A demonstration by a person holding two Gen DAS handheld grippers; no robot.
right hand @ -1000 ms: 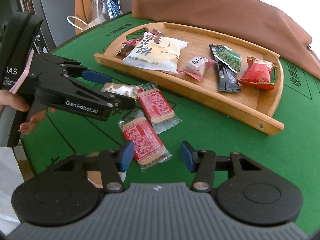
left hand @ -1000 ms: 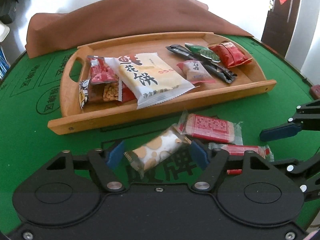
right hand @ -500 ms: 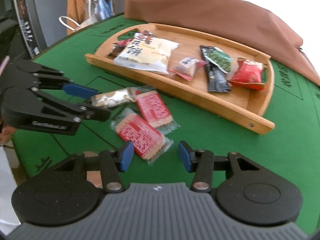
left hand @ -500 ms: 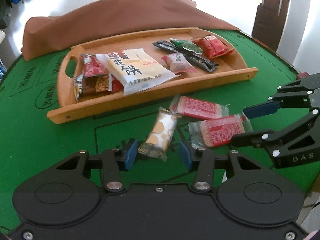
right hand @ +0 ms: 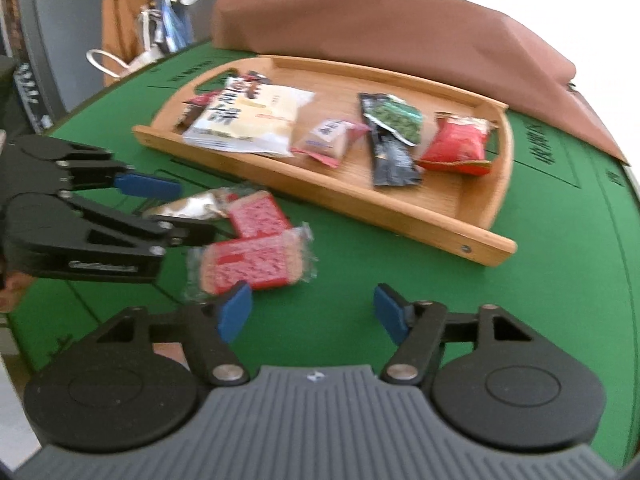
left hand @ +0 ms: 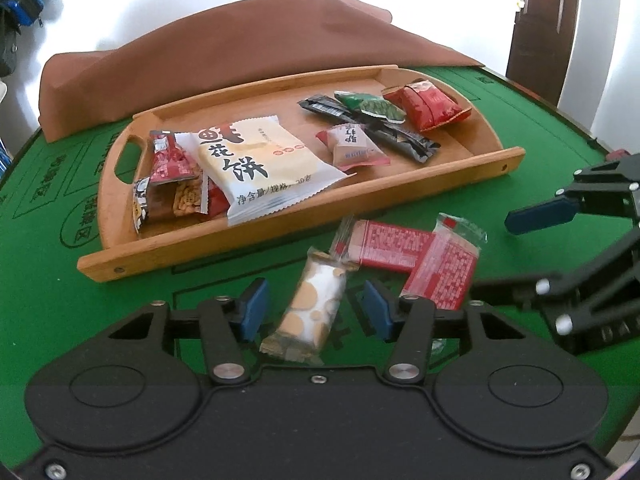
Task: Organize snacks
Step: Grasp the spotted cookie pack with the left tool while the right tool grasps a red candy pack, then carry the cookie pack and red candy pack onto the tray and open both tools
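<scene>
A white snack with brown spots [left hand: 316, 308] lies lengthways between the jaws of my left gripper [left hand: 315, 311]. The jaws are opening and a gap shows on each side of the wrapper. Two red packets sit just beyond: one flat [left hand: 384, 242], one tilted across it [left hand: 444, 268]. My right gripper [right hand: 313, 316] is opening wide over bare green felt, and the nearer red packet [right hand: 252, 266] lies free by its left pad [right hand: 236, 316]. Each gripper shows in the other's view: the right gripper [left hand: 494, 254] and the left gripper [right hand: 176, 208]. The wooden tray [left hand: 300, 232] holds several snacks.
In the tray are a large white biscuit pack [left hand: 260, 168], small red and peanut packets [left hand: 172, 184], a pink sweet [left hand: 352, 148], a black and a green sachet [left hand: 372, 108] and a red bag [left hand: 424, 106]. A brown cloth [left hand: 260, 52] lies behind it. A hand [right hand: 10, 284] shows at the left.
My right gripper's jaws have spread apart and the red packet that sat between them now lies to their left, turned sideways. The spotted snack has swung to point along my left gripper's fingers.
</scene>
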